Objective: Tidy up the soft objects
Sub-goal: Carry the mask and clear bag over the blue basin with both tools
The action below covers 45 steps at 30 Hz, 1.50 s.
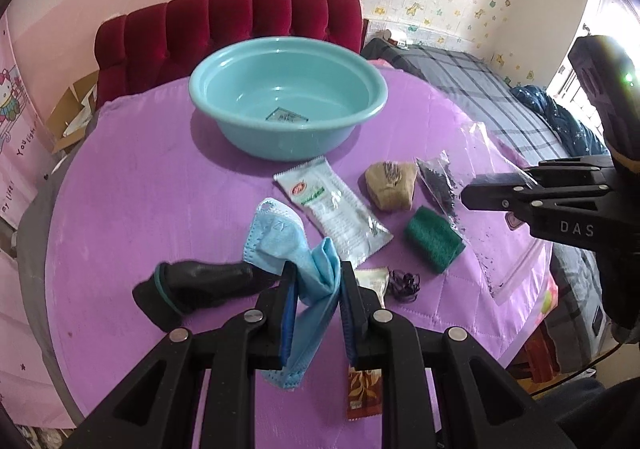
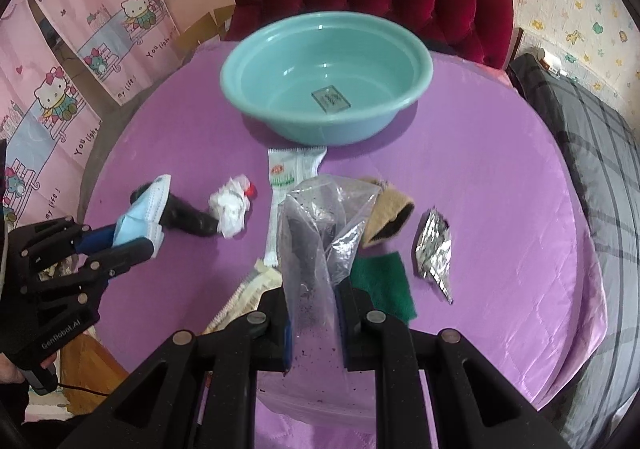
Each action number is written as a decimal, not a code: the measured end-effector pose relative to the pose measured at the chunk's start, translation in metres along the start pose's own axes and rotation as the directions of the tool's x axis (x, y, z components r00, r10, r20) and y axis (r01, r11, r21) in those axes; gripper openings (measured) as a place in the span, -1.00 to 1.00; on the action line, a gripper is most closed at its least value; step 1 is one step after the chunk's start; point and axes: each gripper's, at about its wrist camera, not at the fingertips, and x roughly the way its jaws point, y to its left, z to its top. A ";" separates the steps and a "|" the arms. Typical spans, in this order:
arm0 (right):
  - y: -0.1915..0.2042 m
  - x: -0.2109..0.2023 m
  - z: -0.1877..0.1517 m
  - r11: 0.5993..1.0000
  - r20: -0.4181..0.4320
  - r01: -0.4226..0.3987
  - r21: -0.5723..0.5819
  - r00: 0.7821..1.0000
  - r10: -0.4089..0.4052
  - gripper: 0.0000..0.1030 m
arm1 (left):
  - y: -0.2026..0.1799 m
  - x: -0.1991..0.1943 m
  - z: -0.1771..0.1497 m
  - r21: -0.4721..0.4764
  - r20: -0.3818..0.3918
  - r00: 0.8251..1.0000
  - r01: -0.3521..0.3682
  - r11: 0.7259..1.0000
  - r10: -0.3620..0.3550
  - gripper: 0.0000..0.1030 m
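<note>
My left gripper (image 1: 316, 289) is shut on a light blue face mask (image 1: 276, 237) and holds it above the purple table; it also shows in the right wrist view (image 2: 138, 223). My right gripper (image 2: 314, 313) is shut on a clear plastic bag (image 2: 320, 229) with dark specks, lifted off the table; the right gripper shows in the left wrist view (image 1: 480, 187). A teal basin (image 1: 288, 93) stands at the back with a small label inside. On the table lie a black sock (image 1: 200, 285), a white wipes packet (image 1: 332, 205), a tan sock (image 1: 390, 185) and a green scrub pad (image 1: 434, 241).
A crumpled white bag (image 2: 232, 209) and a silver wrapper (image 2: 434, 249) lie on the table. A brown snack packet (image 1: 362, 389) and a dark hair tie (image 1: 404, 285) lie near my left gripper. A red chair (image 1: 228, 29) stands behind the table (image 1: 140, 189), a bed (image 1: 500, 97) to the right.
</note>
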 end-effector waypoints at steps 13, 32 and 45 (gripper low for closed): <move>-0.007 -0.009 0.043 1.000 0.052 0.015 -0.003 0.999 -0.015 -0.68 | 0.002 0.002 0.039 0.028 0.032 0.999 -0.015 0.999 0.014 -0.59; -0.019 0.015 0.125 1.000 0.089 -0.018 -0.024 0.996 0.020 -0.68 | 0.021 0.036 0.108 0.031 0.056 0.998 0.009 0.999 -0.010 -0.59; -0.036 0.048 0.179 0.998 0.125 -0.047 0.033 0.991 0.042 -0.67 | 0.038 0.079 0.149 0.019 0.058 0.998 0.024 1.000 -0.025 -0.59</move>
